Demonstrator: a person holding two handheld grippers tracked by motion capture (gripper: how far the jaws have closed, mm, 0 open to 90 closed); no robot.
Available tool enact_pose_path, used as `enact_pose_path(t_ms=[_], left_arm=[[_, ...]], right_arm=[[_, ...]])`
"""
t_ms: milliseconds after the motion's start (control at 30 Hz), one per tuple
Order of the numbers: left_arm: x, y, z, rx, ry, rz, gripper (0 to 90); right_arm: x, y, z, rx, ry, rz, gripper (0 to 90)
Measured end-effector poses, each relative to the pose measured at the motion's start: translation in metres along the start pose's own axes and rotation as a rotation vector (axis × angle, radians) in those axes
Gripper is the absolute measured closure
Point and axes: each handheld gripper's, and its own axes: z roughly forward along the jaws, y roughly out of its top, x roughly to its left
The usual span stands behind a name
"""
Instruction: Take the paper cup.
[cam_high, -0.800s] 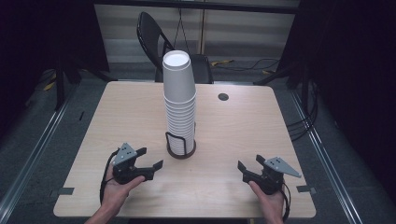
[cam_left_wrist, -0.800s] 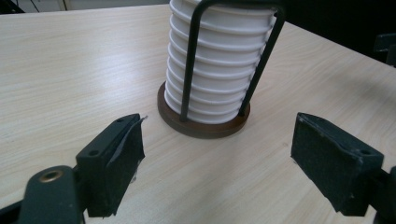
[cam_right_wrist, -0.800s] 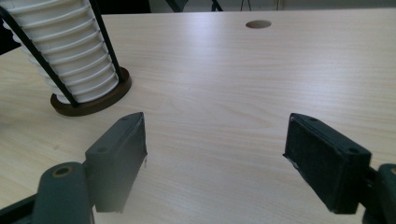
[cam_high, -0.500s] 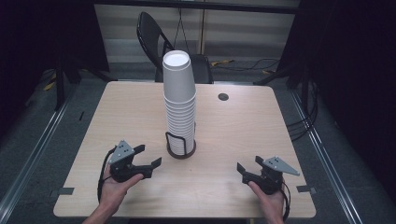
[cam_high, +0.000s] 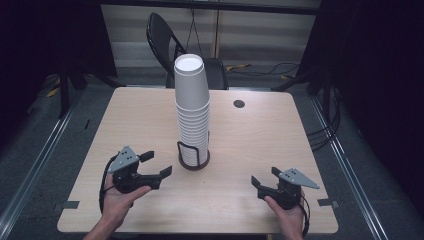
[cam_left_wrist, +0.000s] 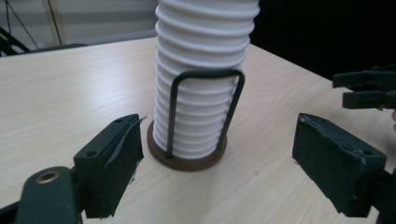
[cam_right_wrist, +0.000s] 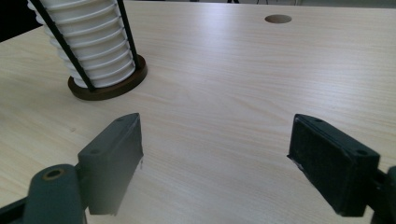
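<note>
Near the table's front edge, I hold my left gripper (cam_high: 155, 164) and right gripper (cam_high: 264, 177) wide open, flanking the cup stack (cam_high: 192, 112) in its wire holder (cam_high: 192, 159), ready to reach.

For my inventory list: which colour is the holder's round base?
Dark brown base, clearest in the left gripper view.

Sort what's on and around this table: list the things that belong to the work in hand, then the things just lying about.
In the work:
- stack of white cups, upright in its holder
- wire cup holder with a brown base
- left gripper, jaws open, facing the stack
- right gripper, jaws open over bare table

Just about:
- black chair behind the table
- round hole in the tabletop
- cables on the floor
</note>
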Motion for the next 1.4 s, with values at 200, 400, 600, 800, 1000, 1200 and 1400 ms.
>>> enact_pose_path(t_ms=[200, 400, 600, 800, 1000, 1200, 1400], left_arm=[[-0.003, 0.015, -0.007, -0.016, -0.015, 0.013, 16.5], [-0.007, 0.031, -0.007, -0.031, -0.007, 0.043, 16.9], [-0.006, 0.045, -0.006, -0.064, -0.013, 0.035, 16.5], [-0.005, 0.058, -0.002, -0.108, -0.029, 0.056, 17.6], [-0.007, 0.077, 0.000, -0.127, -0.042, 0.057, 16.0], [-0.011, 0.090, 0.004, -0.107, -0.068, 0.078, 16.1], [-0.012, 0.110, 0.006, -0.125, -0.046, 0.078, 15.9]], right_arm=[[0.003, 0.001, -0.002, 0.001, 0.014, -0.005, 18.3], [0.004, 0.001, -0.001, 0.006, 0.015, -0.005, 18.2], [0.002, 0.000, -0.001, 0.006, 0.026, -0.004, 17.2], [0.003, -0.001, -0.002, 0.004, 0.023, -0.004, 16.4], [0.004, -0.001, 0.001, 0.013, 0.029, -0.009, 16.4], [0.005, -0.002, 0.003, 0.019, 0.038, -0.019, 16.1], [0.008, -0.002, 0.003, 0.019, 0.044, -0.024, 16.1]])
